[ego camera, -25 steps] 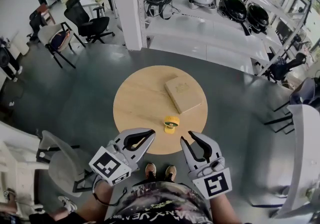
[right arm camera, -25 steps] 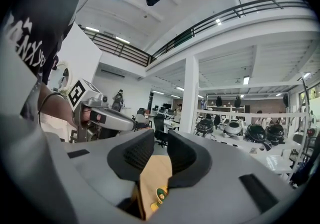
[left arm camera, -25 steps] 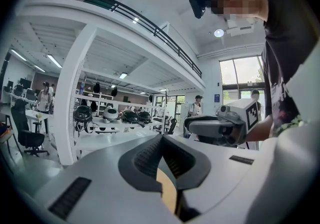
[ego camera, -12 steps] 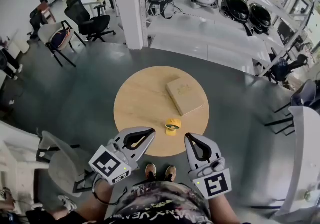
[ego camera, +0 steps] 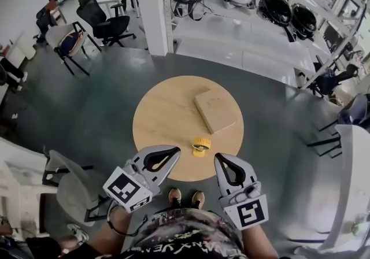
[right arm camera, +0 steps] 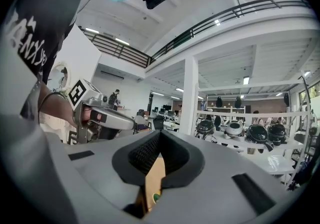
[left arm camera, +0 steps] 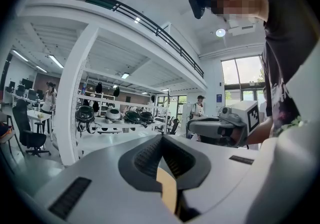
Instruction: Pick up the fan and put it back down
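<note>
Fan (ego camera: 200, 146) on round wooden table (ego camera: 165, 119)

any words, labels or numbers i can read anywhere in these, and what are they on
No text reads cleanly in any view.
shirt: white letters, cut off and warped, not readable.
wooden box: faint stamp on the lid, too small to read.
marker cubes: black-and-white square patterns, not words or numbers.
blue sign, far off: too small to read.

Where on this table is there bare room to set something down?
The left half of the table is bare, from the wooden box to the rim. The near edge is crowded: the fan, with the left gripper and right gripper either side.
</note>
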`<state>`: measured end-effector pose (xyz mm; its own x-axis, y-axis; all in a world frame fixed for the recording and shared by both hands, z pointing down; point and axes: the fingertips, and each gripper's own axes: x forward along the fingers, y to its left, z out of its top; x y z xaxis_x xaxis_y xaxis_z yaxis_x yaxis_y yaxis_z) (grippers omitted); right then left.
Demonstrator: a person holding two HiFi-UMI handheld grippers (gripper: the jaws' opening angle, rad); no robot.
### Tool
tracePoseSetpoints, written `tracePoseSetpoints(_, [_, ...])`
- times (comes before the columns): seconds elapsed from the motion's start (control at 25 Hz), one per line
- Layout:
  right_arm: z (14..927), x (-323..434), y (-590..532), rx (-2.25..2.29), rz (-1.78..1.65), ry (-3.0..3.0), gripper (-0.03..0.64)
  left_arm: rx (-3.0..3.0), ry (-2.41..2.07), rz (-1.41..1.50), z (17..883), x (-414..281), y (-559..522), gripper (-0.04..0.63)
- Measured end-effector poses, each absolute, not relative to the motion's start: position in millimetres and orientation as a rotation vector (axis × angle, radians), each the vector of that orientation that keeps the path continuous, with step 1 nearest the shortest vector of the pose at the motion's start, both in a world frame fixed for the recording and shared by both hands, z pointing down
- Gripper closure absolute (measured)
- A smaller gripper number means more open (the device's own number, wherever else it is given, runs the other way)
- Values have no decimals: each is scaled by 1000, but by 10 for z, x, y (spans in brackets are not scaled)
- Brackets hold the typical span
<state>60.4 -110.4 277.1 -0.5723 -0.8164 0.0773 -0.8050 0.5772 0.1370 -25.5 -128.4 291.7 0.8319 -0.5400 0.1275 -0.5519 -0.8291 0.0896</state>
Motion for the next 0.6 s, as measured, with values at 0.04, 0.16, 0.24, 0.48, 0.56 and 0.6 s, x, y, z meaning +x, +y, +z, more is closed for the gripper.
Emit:
tracePoseSetpoints(0.04, [2770,603,-1105,1379,-133,-2670,618,2887,-863,144,2914,-252,-1283,578])
tracePoseSetpoints(0.16, [2758,613,-1127,1386,-135,-2670,618,2890,-860,144,2909,-238,-1300,579])
tracePoseSetpoints(0.24, [2763,620,-1146,1385,-138,-2668,618,2888,-856,143,2912,-226,-1317,578])
tracePoseSetpoints(0.48, [2774,633,-1157,1392,-134,-2667,618,2896,-854,160,2931,-216,-1327,578])
tracePoseSetpoints(0.56, [2769,633,-1164,1392,-135,-2668,618,2898,-855,160,2924,-215,-1335,579])
tracePoseSetpoints(0.6, [2767,633,-1168,1393,-134,-2668,618,2899,-856,159,2920,-215,-1340,578])
